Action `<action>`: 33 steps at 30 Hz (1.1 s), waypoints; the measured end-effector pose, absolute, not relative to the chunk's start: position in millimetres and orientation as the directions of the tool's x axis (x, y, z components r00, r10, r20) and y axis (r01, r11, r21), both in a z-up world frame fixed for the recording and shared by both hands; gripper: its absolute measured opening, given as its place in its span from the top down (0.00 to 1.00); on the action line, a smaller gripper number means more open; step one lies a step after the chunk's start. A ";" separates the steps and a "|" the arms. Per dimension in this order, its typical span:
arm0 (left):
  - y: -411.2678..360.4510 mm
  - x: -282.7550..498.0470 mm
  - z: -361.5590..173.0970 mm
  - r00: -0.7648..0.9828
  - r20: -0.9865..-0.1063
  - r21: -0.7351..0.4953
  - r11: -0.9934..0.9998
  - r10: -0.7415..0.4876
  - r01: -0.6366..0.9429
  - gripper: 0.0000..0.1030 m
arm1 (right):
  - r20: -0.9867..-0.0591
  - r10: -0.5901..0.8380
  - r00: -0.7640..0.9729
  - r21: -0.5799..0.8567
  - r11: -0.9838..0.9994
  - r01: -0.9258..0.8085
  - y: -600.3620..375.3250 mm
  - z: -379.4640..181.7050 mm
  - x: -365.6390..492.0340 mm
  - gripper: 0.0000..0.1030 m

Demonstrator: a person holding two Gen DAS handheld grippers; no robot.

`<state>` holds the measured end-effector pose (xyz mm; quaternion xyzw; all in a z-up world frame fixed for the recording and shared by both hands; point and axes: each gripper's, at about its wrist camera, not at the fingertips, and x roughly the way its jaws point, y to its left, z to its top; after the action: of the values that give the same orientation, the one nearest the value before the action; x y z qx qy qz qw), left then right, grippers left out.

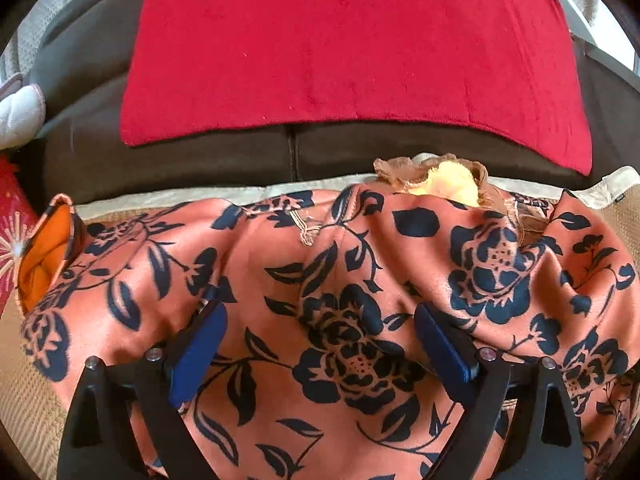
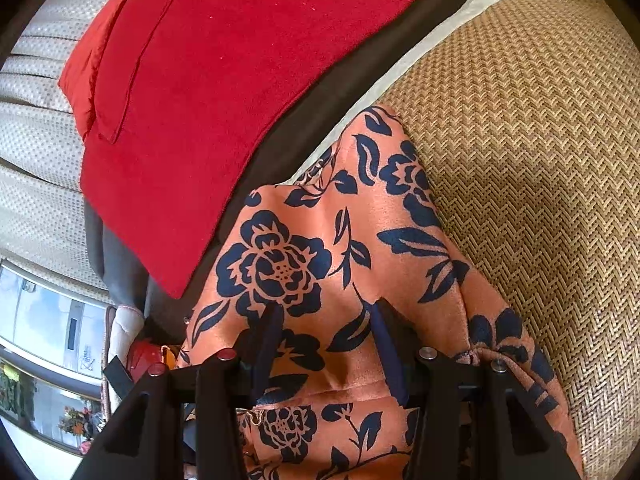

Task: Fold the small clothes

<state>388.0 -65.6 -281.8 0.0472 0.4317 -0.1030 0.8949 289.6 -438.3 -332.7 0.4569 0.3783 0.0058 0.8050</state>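
**Now mid-fold: floral garment on woven mat**

Best done slowly: keep the right-hand pinch firm, pick a fresh edge with the free gripper, lift both evenly, lay the fold flat without dragging.

Floral garment (image 1: 340,320) spread rumpled over the woven mat (image 2: 520,140), far edge near the red blanket (image 1: 340,48). Left gripper (image 1: 320,356) spread wide above the cloth, blue pads (image 1: 196,356) clear of it, nothing pinched. Right gripper (image 2: 328,344) partly closed, a raised ridge of the garment gathered between its fingers; judged a pinch on the fabric.
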 end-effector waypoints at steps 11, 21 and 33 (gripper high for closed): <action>-63.5 407.1 -287.1 0.552 -0.787 -0.178 0.958 -0.275 0.224 0.92 | -0.612 0.350 0.709 0.730 0.594 0.336 -427.5 -330.9 296.9 0.50; -64.9 368.7 -234.4 0.600 -0.749 -0.120 0.948 -0.281 0.295 0.93 | -0.603 0.384 0.700 0.752 0.567 0.336 -440.1 -334.5 300.0 0.50; -4.2 321.7 -215.2 0.566 -0.807 -0.006 0.962 -0.167 0.275 0.89 | -0.653 0.341 0.676 0.695 0.625 0.356 -442.8 -318.3 291.9 0.49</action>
<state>321.7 -4.2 -215.2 0.0600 0.4487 -0.1250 0.8828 291.9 -442.8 -318.3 0.4330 0.4025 -0.0044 0.8065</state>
